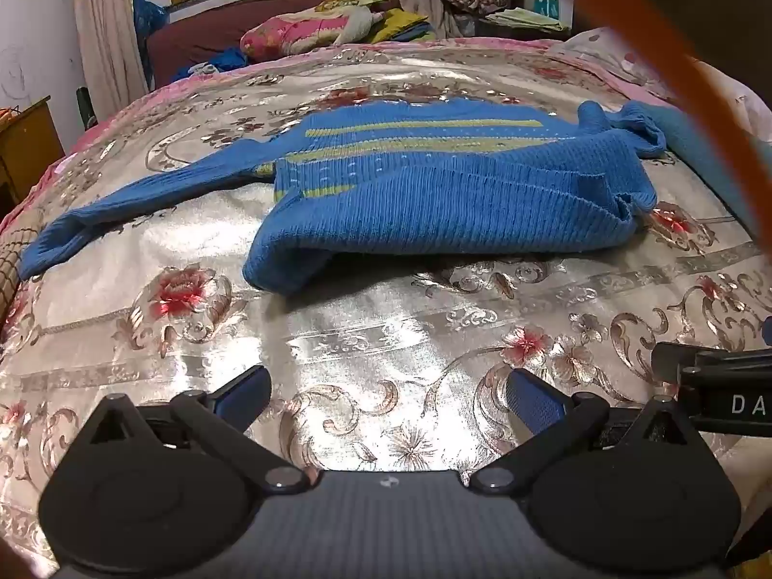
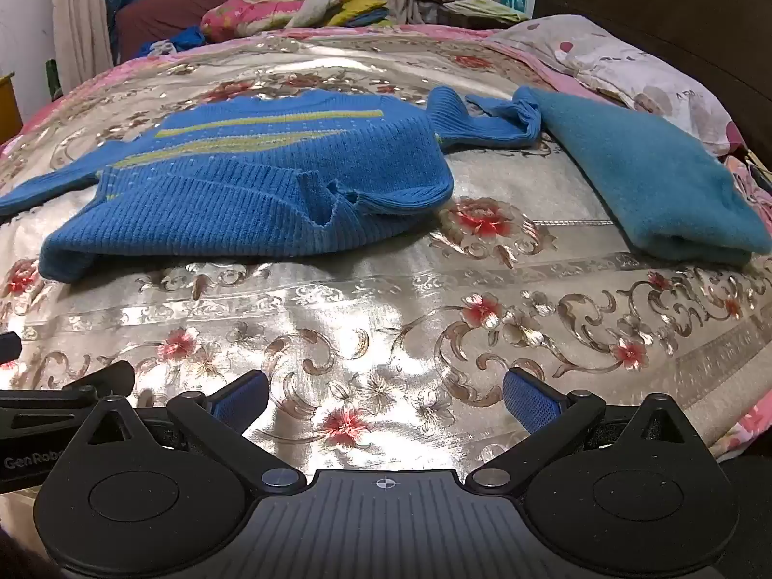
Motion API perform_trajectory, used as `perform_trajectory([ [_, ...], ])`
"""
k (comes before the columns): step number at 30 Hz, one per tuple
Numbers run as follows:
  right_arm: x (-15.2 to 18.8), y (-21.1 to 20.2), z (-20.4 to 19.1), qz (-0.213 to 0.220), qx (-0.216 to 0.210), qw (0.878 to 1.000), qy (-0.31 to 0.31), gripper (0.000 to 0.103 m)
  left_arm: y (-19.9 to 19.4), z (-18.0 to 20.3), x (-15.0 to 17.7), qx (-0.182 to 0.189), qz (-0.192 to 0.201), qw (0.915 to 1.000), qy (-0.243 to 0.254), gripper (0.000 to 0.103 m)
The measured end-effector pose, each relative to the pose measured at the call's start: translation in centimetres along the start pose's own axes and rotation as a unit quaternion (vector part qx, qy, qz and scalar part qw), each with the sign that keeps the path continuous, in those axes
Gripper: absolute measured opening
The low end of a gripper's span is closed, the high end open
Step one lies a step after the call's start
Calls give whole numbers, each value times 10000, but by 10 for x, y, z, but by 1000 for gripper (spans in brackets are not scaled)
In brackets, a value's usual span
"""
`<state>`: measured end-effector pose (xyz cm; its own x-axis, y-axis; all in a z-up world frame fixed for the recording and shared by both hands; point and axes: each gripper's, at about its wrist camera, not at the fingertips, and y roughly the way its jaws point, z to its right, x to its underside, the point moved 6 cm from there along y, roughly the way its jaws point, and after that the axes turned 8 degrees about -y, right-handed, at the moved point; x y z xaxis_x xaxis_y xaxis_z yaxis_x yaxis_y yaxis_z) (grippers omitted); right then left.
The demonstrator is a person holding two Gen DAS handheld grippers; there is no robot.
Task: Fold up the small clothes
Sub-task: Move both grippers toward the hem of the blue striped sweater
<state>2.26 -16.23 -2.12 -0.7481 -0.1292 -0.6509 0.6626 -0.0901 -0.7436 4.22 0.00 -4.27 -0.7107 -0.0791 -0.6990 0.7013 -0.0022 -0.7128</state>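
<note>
A blue knit sweater with yellow stripes [image 1: 434, 178] lies on the bed, its bottom half folded up over the chest. One sleeve [image 1: 120, 202] stretches out to the left; the other sleeve [image 2: 482, 116] lies bunched at the right. The sweater also shows in the right wrist view [image 2: 251, 178]. My left gripper [image 1: 386, 398] is open and empty, low over the bedspread, well short of the sweater. My right gripper [image 2: 386, 398] is open and empty, also near the bed's front.
A folded teal garment [image 2: 646, 178] lies right of the sweater. The shiny floral bedspread [image 2: 386, 318] covers the bed. A floral pillow [image 2: 627, 62] sits at the far right. Piled bedding [image 1: 309, 29] lies behind. An orange strap [image 1: 675, 72] crosses the left wrist view.
</note>
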Motion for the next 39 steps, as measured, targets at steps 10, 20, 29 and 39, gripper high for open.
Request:
perform_trajectory([
  [10, 0, 1, -1, -18, -23, 10000, -8, 103, 4, -1, 6, 4, -80, 10000, -43, 103],
  [20, 2, 2, 0, -58, -81, 9999, 58, 103, 7, -1, 5, 10, -191, 9998, -93, 103],
  [29, 2, 3, -1, -71, -134, 9999, 79, 103, 13, -5, 7, 20, -333, 9993, -153, 103],
  [39, 1, 2, -1, -46, -180, 9998, 79, 103, 13, -5, 8, 20, -348, 9993, -156, 103],
])
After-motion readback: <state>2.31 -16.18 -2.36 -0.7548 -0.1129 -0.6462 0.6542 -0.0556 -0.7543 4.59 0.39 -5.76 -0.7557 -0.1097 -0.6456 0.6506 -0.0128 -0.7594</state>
